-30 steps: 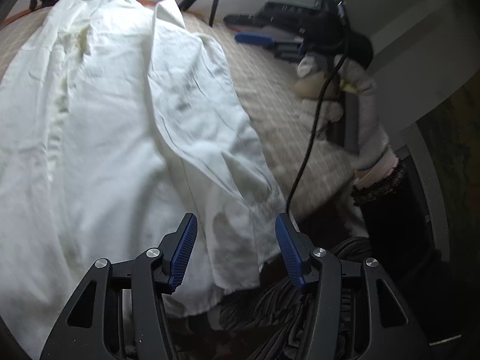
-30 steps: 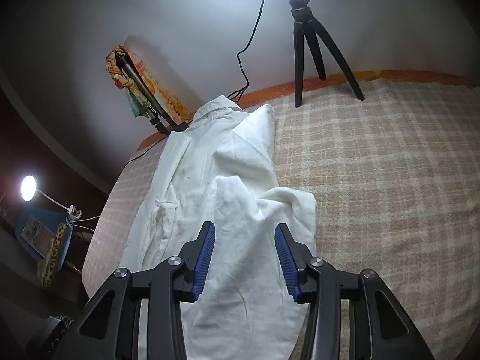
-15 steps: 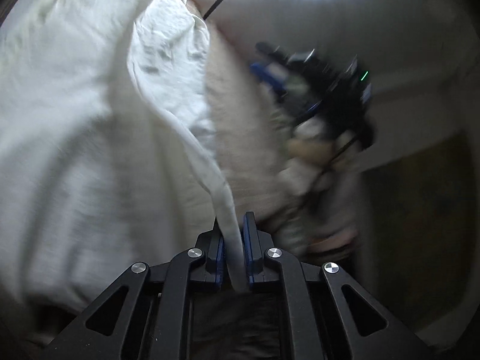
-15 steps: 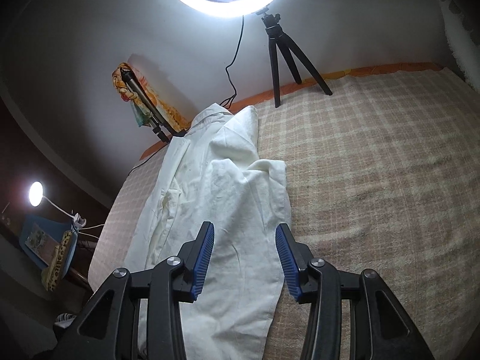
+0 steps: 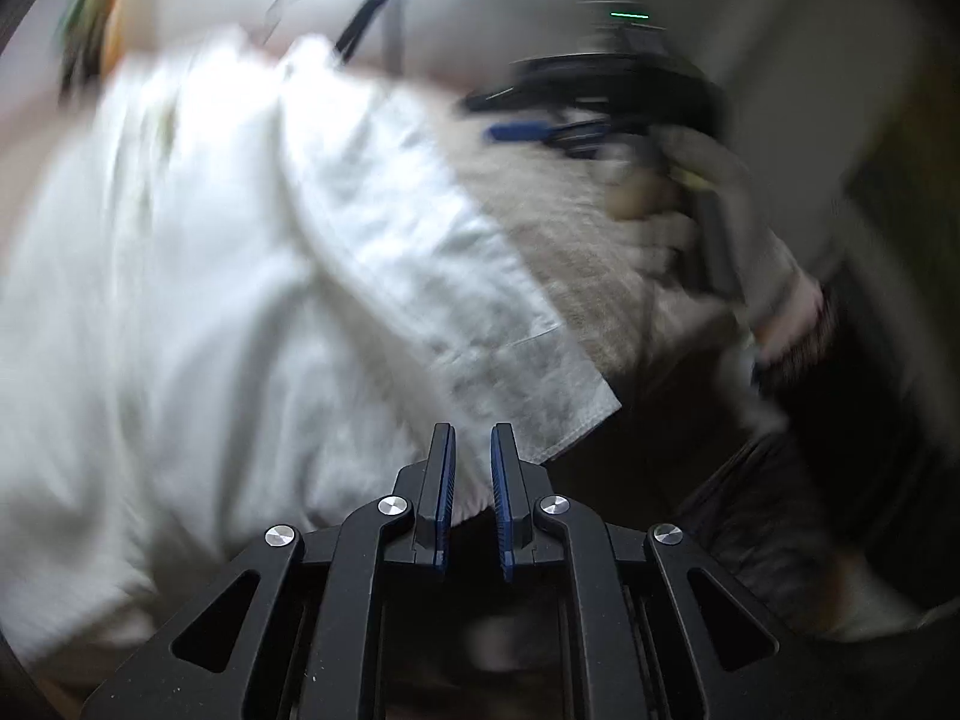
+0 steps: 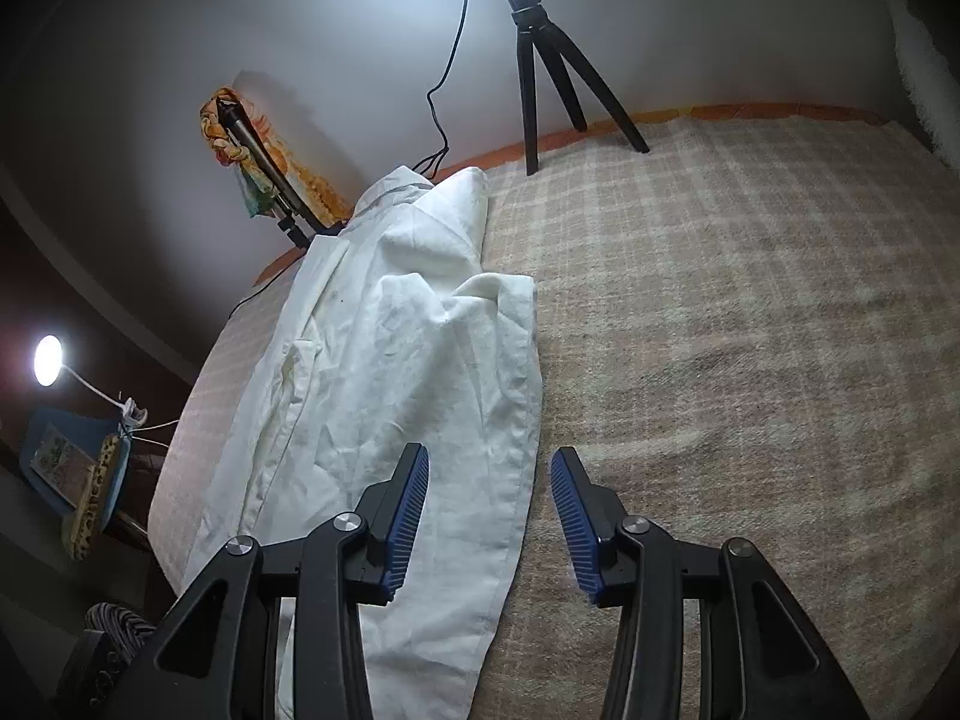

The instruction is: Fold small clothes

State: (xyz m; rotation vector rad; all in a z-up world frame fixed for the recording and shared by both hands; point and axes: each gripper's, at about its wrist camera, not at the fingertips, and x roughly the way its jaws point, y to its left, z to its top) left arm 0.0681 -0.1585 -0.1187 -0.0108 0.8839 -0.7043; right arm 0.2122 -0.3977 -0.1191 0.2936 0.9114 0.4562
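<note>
Lying on one checked blanket [image 6: 750, 324]: one white shirt [image 6: 396, 396], two grippers above.

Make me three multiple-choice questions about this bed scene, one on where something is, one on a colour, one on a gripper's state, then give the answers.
1. Where does the tripod stand?
A. far edge of the bed by the wall
B. on the shirt
C. on the floor

2. What colour is the shirt?
A. blue
B. white
C. black

3. How is the right gripper?
A. clamped on the shirt
C. out of view
B. open, holding nothing

Answers: 1 A, its legs rest on the checked blanket near the wall. 2 B, white cloth. 3 B, its pads stand apart over the shirt's edge.
</note>
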